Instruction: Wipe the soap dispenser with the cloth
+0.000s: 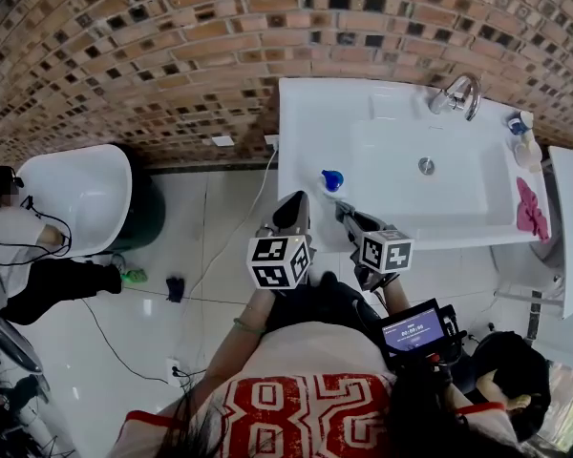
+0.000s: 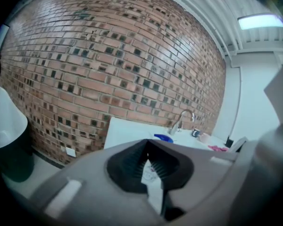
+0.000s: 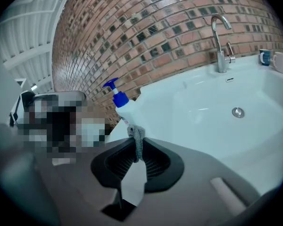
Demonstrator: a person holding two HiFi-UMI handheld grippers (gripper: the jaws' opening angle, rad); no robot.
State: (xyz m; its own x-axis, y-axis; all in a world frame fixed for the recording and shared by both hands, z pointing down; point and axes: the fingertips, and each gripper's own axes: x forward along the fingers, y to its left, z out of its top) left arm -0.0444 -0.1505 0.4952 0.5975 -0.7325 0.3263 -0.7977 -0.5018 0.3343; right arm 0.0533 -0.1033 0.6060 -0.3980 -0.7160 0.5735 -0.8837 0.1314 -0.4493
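The white soap dispenser [image 1: 332, 181] with a blue pump stands on the near left corner of the white sink [image 1: 306, 122]. In the right gripper view the soap dispenser [image 3: 121, 106] is just past my right gripper [image 3: 137, 141], which is shut on a small grey cloth [image 3: 137, 145] hanging at the jaw tips. In the head view that right gripper [image 1: 345, 210] sits just below the bottle. My left gripper [image 1: 296, 202] hovers left of it at the sink's front edge, apart from the bottle. Its jaws [image 2: 148, 144] meet at the tips with nothing held; the blue pump [image 2: 163, 138] shows beyond.
A chrome faucet [image 1: 456, 94] stands at the back of the basin, the drain [image 1: 426, 166] in its middle. A pink cloth [image 1: 530, 208] lies on the sink's right edge, with a small bottle [image 1: 525, 147] behind it. A brick wall [image 1: 172, 55] backs the sink. A person sits at far left.
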